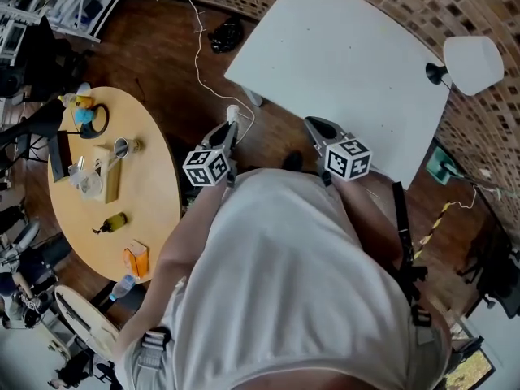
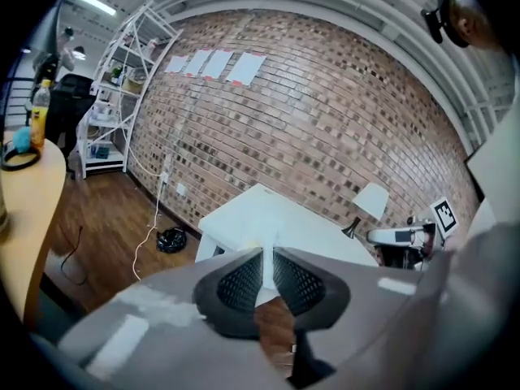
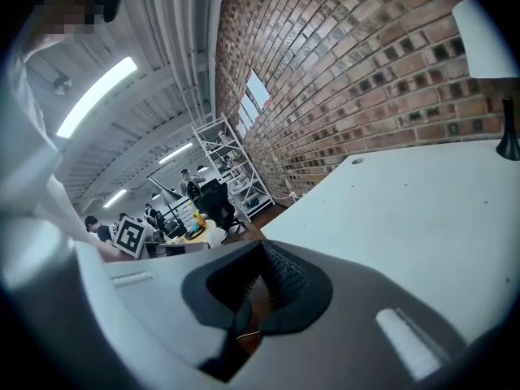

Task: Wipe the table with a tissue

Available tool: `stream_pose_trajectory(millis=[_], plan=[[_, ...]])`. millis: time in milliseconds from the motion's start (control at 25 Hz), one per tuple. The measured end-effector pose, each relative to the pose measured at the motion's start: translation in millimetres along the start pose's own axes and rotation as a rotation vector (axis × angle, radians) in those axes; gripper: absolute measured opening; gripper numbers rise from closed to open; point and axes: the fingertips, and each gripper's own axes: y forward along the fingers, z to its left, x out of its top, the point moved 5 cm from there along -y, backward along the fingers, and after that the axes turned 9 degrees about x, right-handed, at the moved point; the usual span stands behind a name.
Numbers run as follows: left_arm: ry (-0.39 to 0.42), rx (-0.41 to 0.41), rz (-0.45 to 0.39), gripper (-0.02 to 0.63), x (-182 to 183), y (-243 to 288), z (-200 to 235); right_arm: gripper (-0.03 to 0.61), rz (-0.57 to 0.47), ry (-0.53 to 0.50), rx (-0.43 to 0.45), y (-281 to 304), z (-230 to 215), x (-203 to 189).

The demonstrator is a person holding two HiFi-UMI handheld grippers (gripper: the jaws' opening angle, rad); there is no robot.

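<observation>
Right now we pinch the white tissue [image 2: 267, 276] in our left gripper [image 2: 268, 257], off the table [image 1: 341, 63] near its corner, while our right gripper [image 3: 258, 252] stays out of it, clenched on nothing.

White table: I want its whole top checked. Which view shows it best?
Head view: the white table from above, almost whole. Left gripper view: distant, partly hidden. Right gripper view: one part, at a slant.

A brick wall [image 1: 455, 6] is running past at one o'clock, a dark wood floor [image 1: 162, 47] is spreading at eleven, and a round wooden table [image 1: 154, 193] is standing at nine under a glowing strip light [image 3: 93, 96].
</observation>
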Motion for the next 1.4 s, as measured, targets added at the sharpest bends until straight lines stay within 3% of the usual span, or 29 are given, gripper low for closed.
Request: stream_pose_trajectory(millis=[280, 480, 720, 960, 1160, 1400], plan=[[0.144, -0.011, -0.014, 0.043, 23, 28, -52, 0.008, -0.011, 0.019, -0.019, -37, -33, -2], [0.19, -0.013, 0.001, 0.043, 37, 41, -63, 0.008, -0.038, 0.051, -0.036, -49, -47, 0], [0.293, 0.008, 0.097, 0.043, 45, 87, -53, 0.008, -0.093, 0.091, -0.071, -56, -61, 12], [0.381, -0.024, 0.187, 0.044, 55, 148, -42, 0.008, -0.115, 0.104, -0.169, -62, -79, 18], [0.516, -0.013, 0.265, 0.044, 57, 189, -40, 0.008, -0.11, 0.113, -0.226, -66, -97, 32], [0.588, -0.021, 0.334, 0.044, 58, 224, -35, 0.008, -0.135, 0.094, -0.257, -55, -102, 60]])
